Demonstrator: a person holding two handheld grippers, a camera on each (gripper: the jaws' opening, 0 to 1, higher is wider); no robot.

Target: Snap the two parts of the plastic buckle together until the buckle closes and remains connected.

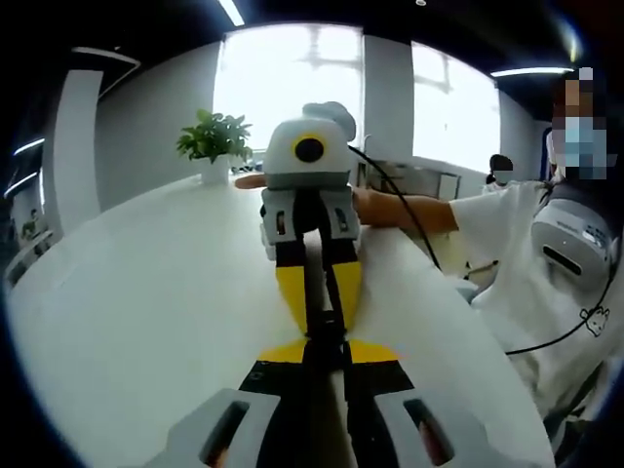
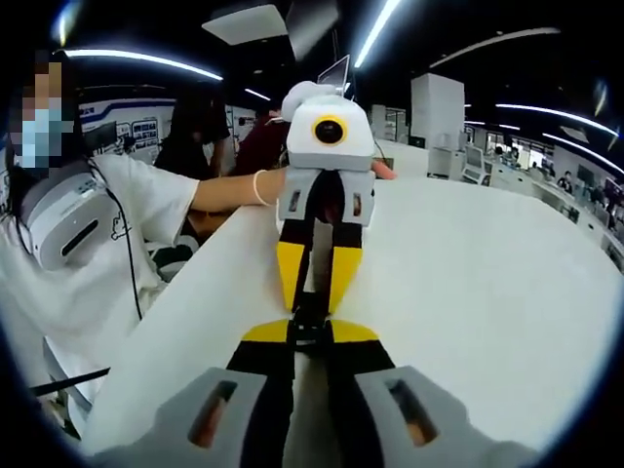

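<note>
The two grippers meet tip to tip over a white table (image 1: 146,302). In the left gripper view, my left gripper (image 1: 323,353) rises from the bottom, its yellow-tipped jaws shut on the black plastic buckle (image 1: 323,337). The right gripper (image 1: 320,327) faces it from above, pinching the buckle's far end. In the right gripper view, my right gripper (image 2: 309,338) is shut on the buckle (image 2: 309,321), and the left gripper (image 2: 311,306) grips it from the far side. I cannot tell whether the two halves are latched; the jaws hide the joint.
A person in a white shirt (image 1: 526,263) stands at the table's edge, arms reaching to both grippers, with a black cable (image 1: 409,214) hanging alongside. A potted plant (image 1: 214,138) sits at the far end. Office desks (image 2: 546,175) lie beyond the table.
</note>
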